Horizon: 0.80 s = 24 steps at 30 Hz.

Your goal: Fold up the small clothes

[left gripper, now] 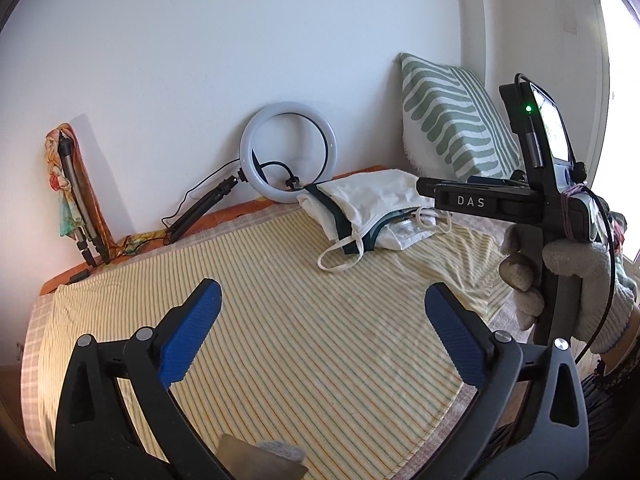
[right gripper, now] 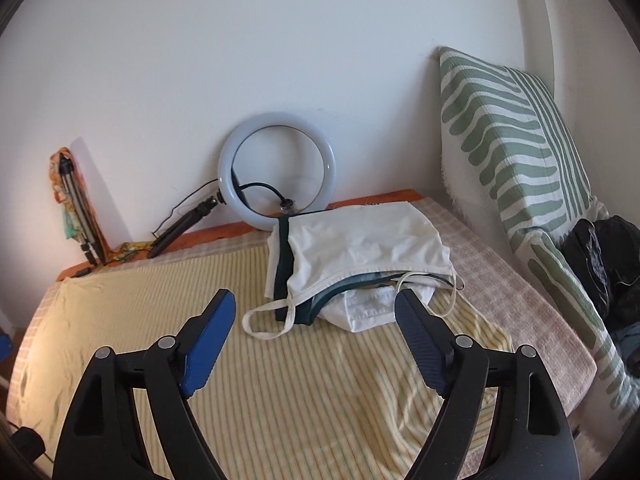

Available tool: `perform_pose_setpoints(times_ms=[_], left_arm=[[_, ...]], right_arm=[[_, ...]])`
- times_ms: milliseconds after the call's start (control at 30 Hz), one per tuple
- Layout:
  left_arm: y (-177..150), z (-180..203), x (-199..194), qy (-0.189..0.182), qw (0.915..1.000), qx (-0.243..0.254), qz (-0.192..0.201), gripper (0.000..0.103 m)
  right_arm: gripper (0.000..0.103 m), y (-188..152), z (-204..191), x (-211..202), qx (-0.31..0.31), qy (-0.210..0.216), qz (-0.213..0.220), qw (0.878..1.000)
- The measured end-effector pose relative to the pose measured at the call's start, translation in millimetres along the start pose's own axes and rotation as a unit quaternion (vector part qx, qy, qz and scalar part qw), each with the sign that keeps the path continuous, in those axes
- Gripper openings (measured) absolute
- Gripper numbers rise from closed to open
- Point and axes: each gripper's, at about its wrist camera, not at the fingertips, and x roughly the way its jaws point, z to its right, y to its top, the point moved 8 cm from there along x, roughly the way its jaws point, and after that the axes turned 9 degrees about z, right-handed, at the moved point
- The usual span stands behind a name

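Note:
A small pile of clothes (right gripper: 360, 248), white cloth with dark green trim and thin white straps, lies at the far side of a yellow striped cloth (right gripper: 280, 380) spread on the bed. It also shows in the left wrist view (left gripper: 372, 208). My right gripper (right gripper: 316, 316) is open and empty, just in front of the pile, its right fingertip close to the pile's near edge. My left gripper (left gripper: 324, 304) is open and empty over the striped cloth (left gripper: 280, 340), well short of the pile. The right gripper's handle (left gripper: 548, 200) and gloved hand show at right in the left wrist view.
A ring light (right gripper: 276, 172) on a small tripod leans against the white wall behind the pile. A green-and-white patterned cushion (right gripper: 516, 152) stands at the back right. A folded tripod wrapped in colourful cloth (right gripper: 72, 208) leans at the back left. Dark bags (right gripper: 604, 264) lie at the right.

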Motion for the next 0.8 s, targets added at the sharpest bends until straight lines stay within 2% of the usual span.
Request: perform_pose_setpoints(times_ms=[167, 333, 800], left_arm=[[-6.6, 0.8, 2.5, 0.014, 0.9998, 0.015, -0.005, 0.103], [-6.9, -0.3, -0.7, 0.011, 0.9999, 0.008, -0.002, 0.103], [-11.4, -3.6, -3.7, 0.019, 0.9996, 0.017, -0.009, 0.103]], right_arm=[[0.087, -11.6, 4.5, 6.9, 0.011, -0.013, -0.004, 1.0], [0.087, -13.8, 5.3, 9.6, 0.012, -0.019, -0.005, 1.0], [0.087, -21.7, 3.1, 14.7, 0.026, -0.009, -0.017, 0.999]])
